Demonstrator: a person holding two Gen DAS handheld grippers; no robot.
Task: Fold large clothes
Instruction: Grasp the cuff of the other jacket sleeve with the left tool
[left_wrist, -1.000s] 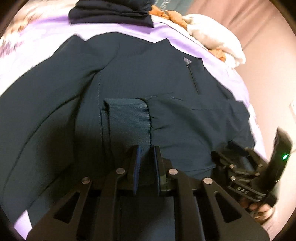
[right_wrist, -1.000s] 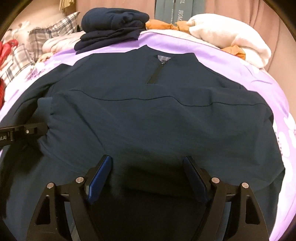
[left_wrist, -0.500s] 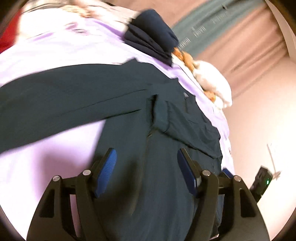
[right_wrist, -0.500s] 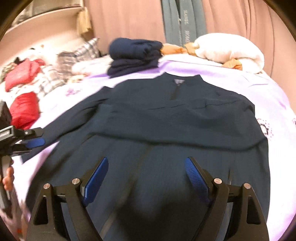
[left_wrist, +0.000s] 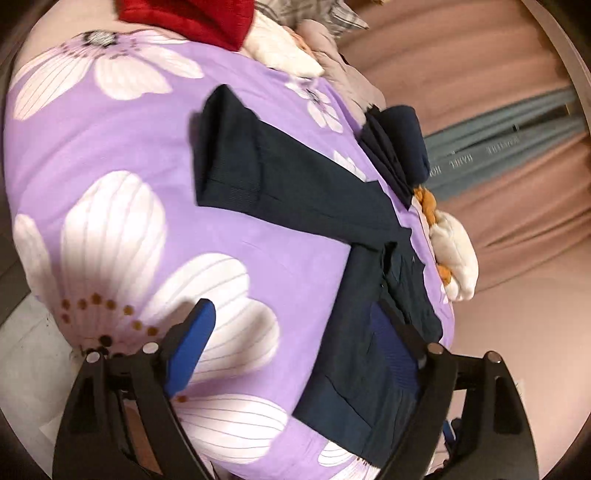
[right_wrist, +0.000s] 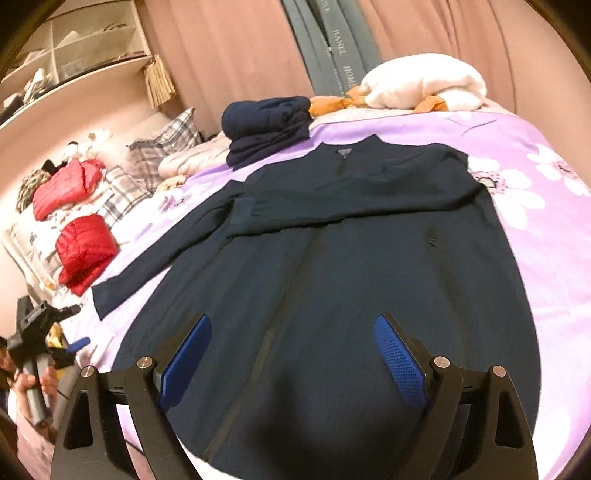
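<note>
A large dark navy jacket (right_wrist: 332, 266) lies flat on the purple flowered bedspread (right_wrist: 546, 229), zip up. Its right sleeve is folded across the chest, cuff (right_wrist: 243, 210) near the left shoulder. Its left sleeve (right_wrist: 155, 258) stretches out to the left; that sleeve's cuff (left_wrist: 229, 162) shows in the left wrist view. My right gripper (right_wrist: 291, 350) is open and empty above the jacket's hem. My left gripper (left_wrist: 295, 350) is open and empty above the bedspread (left_wrist: 110, 155) beside the jacket's left edge (left_wrist: 354, 362). The left gripper also shows at the far left of the right wrist view (right_wrist: 70, 338).
A folded navy pile (right_wrist: 266, 125) and a white and orange bundle (right_wrist: 421, 85) lie at the head of the bed. Red padded garments (right_wrist: 81, 251) and plaid pillows (right_wrist: 162, 147) lie at the left. Pink curtains hang behind. The bed's edge and floor (left_wrist: 29, 369) are at lower left.
My left gripper has let go of the folded sleeve's cuff, opened, and swung left over the bedspread towards the other sleeve. My right gripper has pulled back from the jacket, staying open.
</note>
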